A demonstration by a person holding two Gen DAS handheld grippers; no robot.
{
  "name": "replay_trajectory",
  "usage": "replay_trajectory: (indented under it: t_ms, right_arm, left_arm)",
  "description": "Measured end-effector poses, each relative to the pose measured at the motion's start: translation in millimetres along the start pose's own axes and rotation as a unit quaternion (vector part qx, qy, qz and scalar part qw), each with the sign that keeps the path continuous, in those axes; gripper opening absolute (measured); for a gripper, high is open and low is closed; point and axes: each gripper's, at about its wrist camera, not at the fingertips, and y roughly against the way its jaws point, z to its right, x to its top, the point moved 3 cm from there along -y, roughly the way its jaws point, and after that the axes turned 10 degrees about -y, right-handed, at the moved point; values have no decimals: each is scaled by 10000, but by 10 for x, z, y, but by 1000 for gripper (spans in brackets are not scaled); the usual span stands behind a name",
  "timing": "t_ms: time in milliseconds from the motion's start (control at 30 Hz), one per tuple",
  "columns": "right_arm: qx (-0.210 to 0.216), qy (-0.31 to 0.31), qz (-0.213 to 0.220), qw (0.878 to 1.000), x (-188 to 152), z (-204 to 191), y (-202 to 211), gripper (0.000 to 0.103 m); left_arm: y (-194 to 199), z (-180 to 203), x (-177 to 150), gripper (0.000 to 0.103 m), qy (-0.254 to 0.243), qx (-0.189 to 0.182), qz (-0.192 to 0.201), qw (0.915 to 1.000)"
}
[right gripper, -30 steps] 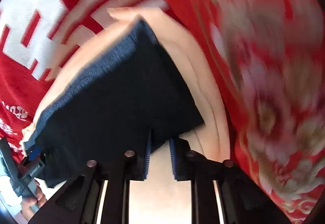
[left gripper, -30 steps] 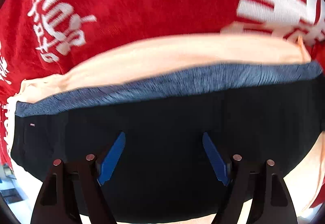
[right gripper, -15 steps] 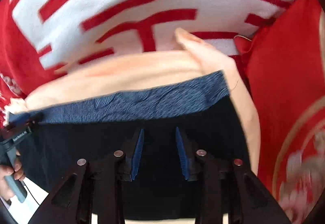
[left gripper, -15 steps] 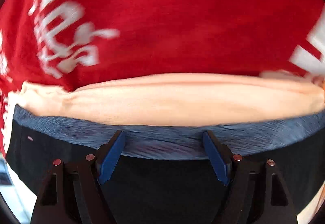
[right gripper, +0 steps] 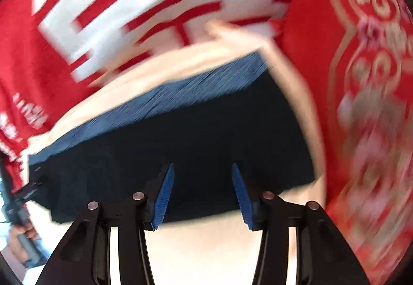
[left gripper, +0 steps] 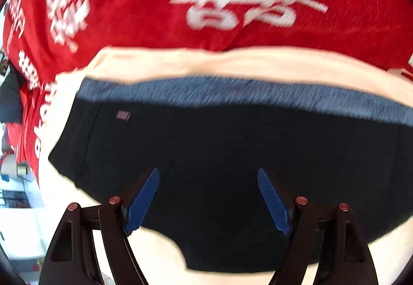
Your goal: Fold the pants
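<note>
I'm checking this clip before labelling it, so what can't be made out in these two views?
- Left wrist view: the dark pants' lower right part is cut off behind the open left claw.
- Right wrist view: motion blur smears the red embroidered cushion.
- Both views: whether the pants touch either claw's fingers; the right claw is open.

Pants (left gripper: 219, 155): black, heathered blue waistband (left gripper: 232, 93). Cloth beneath (left gripper: 206, 65): pale peach. Blanket (left gripper: 144, 6): red, white characters. Cushion (right gripper: 361, 78): red, gold-pink floral ornament. Gripper pads (left gripper: 140, 203): blue, ribbed.
</note>
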Motion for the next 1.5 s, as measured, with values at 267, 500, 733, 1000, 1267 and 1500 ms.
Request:
replay_trajectory:
  t_ms: [267, 500, 733, 1000, 1267, 1500]
  right_arm:
    - [1254, 382, -1035, 9859, -1006, -811, -131, 51]
    - [2318, 84, -1711, 9576, -1804, -2164, -683, 56]
    - [2698, -356, -1826, 9448, -2286, -2869, -1198, 56]
    - [2789, -826, -1721, 9411, -2252, -2987, -1391, 7]
    - [2134, -166, -1435, 9662, -2445, -3078, -1200, 6]
    - [1776, 4, -1537, 9720, -2443, -2962, -999, 33]
  left_arm:
    - [-74, -396, -358, 80, 55, -335, 55, 9994]
    - [-270, -1236, -371, 80, -126, -278, 271, 9992]
    - [-754, -1978, -291, 80, -247, -119, 373, 9989]
    - [-966, -2196, -273, 80, -333, -504, 639, 9961]
    - [-1020, -2361, -451, 82, -643, -772, 637, 9929]
    - [-773, -2238, -469, 82, -801, -649, 734, 9920]
